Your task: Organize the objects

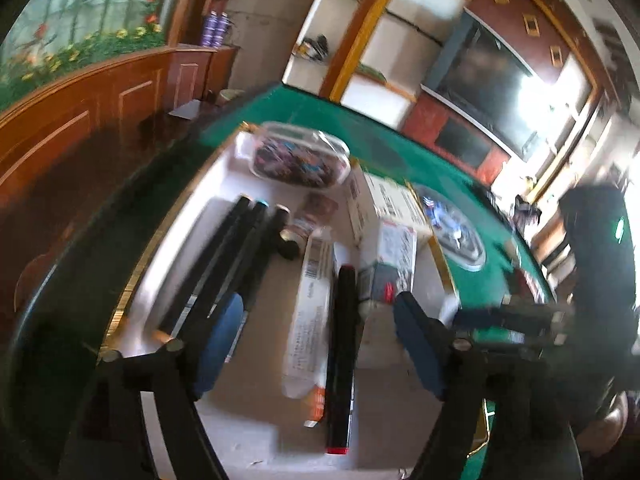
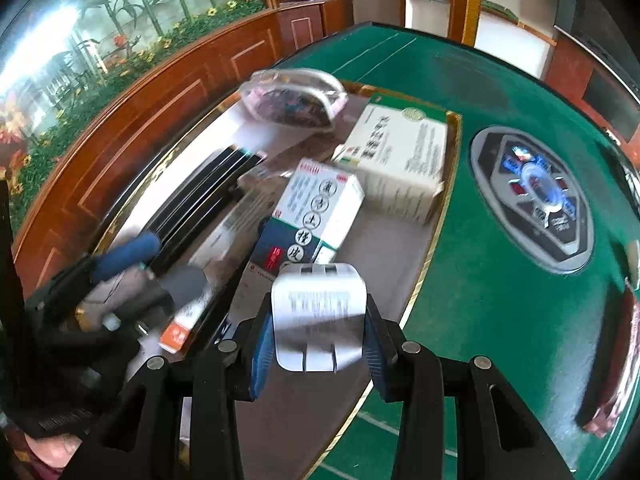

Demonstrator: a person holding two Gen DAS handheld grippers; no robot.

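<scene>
Inside, the white gold-rimmed tray (image 1: 240, 176) on the green felt table (image 2: 500, 320) holds three black marker pens (image 1: 224, 264) side by side, a fourth red-ended pen (image 1: 340, 352) beside a long flat packet (image 1: 306, 320), two cardboard medicine boxes (image 2: 396, 160) and one clear plastic pouch (image 1: 298, 156). Left gripper (image 1: 316, 344) has its blue-padded fingers spread apart over the red-ended pen. Only the right wrist view shows the right gripper (image 2: 318, 338) pinching a smooth white plug adapter (image 2: 318, 312) above the tray's near edge
</scene>
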